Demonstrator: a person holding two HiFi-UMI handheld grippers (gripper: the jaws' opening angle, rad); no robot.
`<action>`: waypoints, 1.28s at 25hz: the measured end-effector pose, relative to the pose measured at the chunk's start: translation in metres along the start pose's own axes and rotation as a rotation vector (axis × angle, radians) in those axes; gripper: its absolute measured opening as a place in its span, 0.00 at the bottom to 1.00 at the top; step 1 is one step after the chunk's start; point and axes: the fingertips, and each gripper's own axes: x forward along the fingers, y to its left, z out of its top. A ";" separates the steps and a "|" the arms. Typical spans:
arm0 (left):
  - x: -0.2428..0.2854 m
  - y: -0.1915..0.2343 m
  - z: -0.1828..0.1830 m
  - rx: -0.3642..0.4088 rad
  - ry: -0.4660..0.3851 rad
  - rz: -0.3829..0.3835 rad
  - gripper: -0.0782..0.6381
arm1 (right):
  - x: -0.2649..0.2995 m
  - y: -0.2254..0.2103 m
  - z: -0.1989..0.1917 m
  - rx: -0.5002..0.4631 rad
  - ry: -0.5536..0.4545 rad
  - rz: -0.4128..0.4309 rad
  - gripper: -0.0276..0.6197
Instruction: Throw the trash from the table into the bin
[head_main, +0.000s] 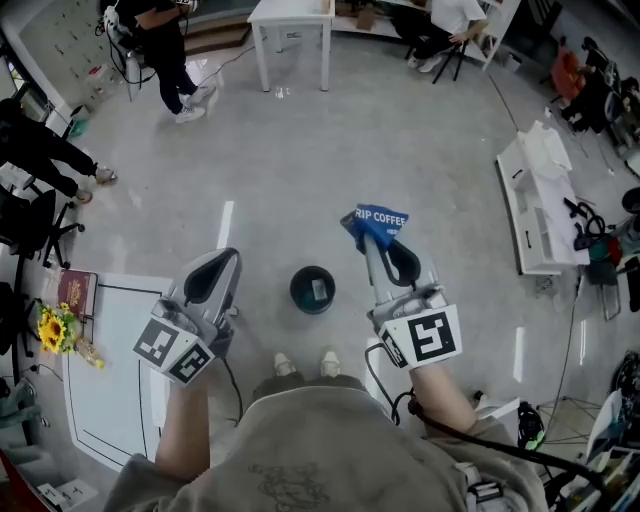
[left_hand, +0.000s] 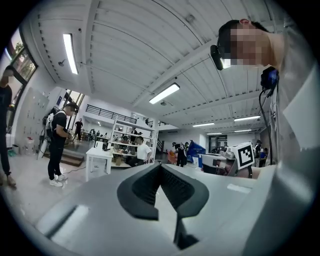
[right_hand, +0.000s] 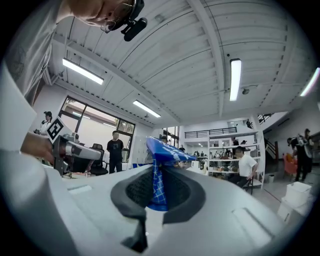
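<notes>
Our right tongs (head_main: 383, 243) are clamped tight on a blue packet (head_main: 380, 220), the one with "RIP COFFEE" in white letters across its top. The right gripper view shows it best. The packet's narrow checked end is pinched between the dark pads (right_hand: 180, 190), and the wider blue top flares out past the tips.

Our left tongs (head_main: 222, 258) are closed up as well, tips meeting with nothing between them. In the left gripper view we just look past them at the room. Both tongs point away from us, side by side and well apart.

The bin (head_main: 313, 289) is a small dark round one standing on the grey floor (head_main: 300, 170). In the head view it sits right between the two tongs and just ahead of our shoes (head_main: 285, 365). There's something pale inside it, but we can't tell what. The packet shows to the right of the bin and a bit beyond it, held up in the air and not touching the bin.

The white surface (head_main: 110, 370) is off to our left, close beside the left tongs. A bunch of sunflowers (head_main: 52, 330) and a red book (head_main: 75, 293) are by its left side, though we honestly can't tell if they're lying on it.

Farther out, a person in dark clothes (head_main: 165, 50) stands on the floor. Someone else sits on a chair (head_main: 440, 30) near a small white table (head_main: 292, 20).
</notes>
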 end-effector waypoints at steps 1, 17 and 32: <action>-0.002 0.000 -0.002 -0.003 0.004 -0.003 0.11 | -0.003 0.001 -0.002 -0.002 0.009 -0.008 0.07; 0.002 0.031 -0.037 -0.025 0.053 -0.062 0.11 | 0.026 0.027 -0.031 0.015 0.076 -0.009 0.07; 0.054 0.126 -0.209 -0.154 0.195 -0.051 0.11 | 0.116 0.035 -0.204 0.064 0.294 0.071 0.07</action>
